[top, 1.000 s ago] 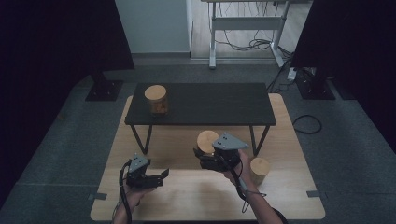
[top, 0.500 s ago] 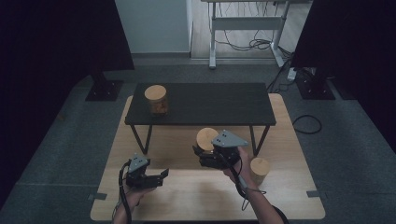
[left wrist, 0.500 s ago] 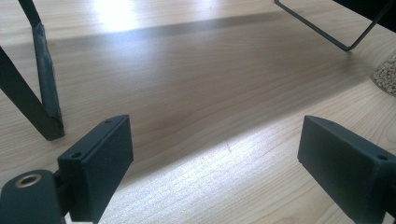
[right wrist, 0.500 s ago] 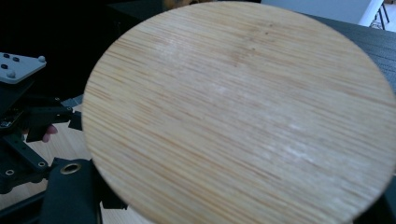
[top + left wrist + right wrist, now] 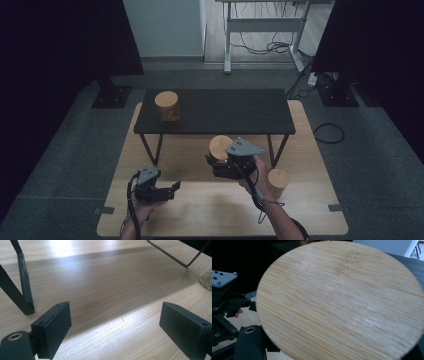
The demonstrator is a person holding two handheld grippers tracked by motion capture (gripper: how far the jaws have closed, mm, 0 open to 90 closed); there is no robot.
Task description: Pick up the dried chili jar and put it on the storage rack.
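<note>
My right gripper [image 5: 216, 161] is shut on a jar with a round bamboo lid [image 5: 220, 147], held in the air just in front of the black shelf [image 5: 235, 112]. In the right gripper view the bamboo lid [image 5: 339, 300] looms very close, so the jar's body is hidden. My left gripper [image 5: 172, 189] stands open low over the wooden table [image 5: 200, 210], its pads [image 5: 53, 327] wide apart with bare wood between them. A second lidded jar [image 5: 167, 106] with brownish contents stands on the shelf's left end. A third lidded jar [image 5: 278, 181] stands on the table beside my right forearm.
The shelf rests on thin black wire legs [image 5: 22, 290] on the wooden table. The edge of a jar of pale grains [image 5: 207, 281] shows at the right of the left gripper view. Dark stands and cables lie on the floor beyond the table.
The right gripper has lifted the jar very slightly and shifted it a little left. The left gripper has hardly moved.
</note>
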